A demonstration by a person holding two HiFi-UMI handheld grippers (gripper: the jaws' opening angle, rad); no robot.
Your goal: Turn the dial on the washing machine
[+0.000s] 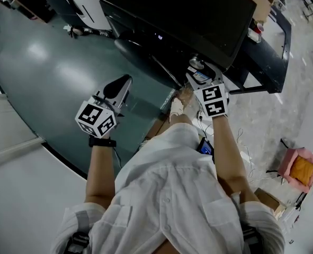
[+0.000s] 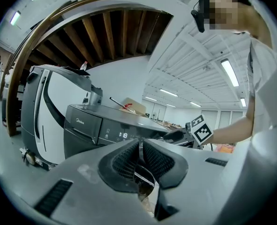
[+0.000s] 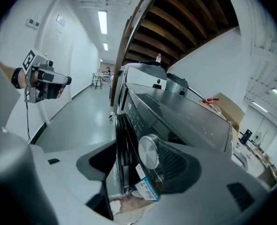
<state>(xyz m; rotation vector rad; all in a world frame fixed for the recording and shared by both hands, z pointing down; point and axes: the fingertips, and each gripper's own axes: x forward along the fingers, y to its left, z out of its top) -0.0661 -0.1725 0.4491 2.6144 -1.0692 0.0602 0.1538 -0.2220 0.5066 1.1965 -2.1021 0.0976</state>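
Over a shiny grey-green floor (image 1: 50, 73), our right claw (image 3: 139, 156) gapes round the washer's (image 3: 190, 114) dial (image 3: 149, 152). Left claw (image 2: 139, 154) hangs clenched, empty.

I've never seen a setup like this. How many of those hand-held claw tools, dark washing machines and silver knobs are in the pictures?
Grippers: 2, the left gripper and the right gripper
Dark washing machine: 1
Silver dial: 1
Total: 4

White button shirt (image 1: 167, 194); black wristband (image 1: 102, 142); grey tongs (image 2: 140, 146), black-white marker cubes (image 1: 96, 118).
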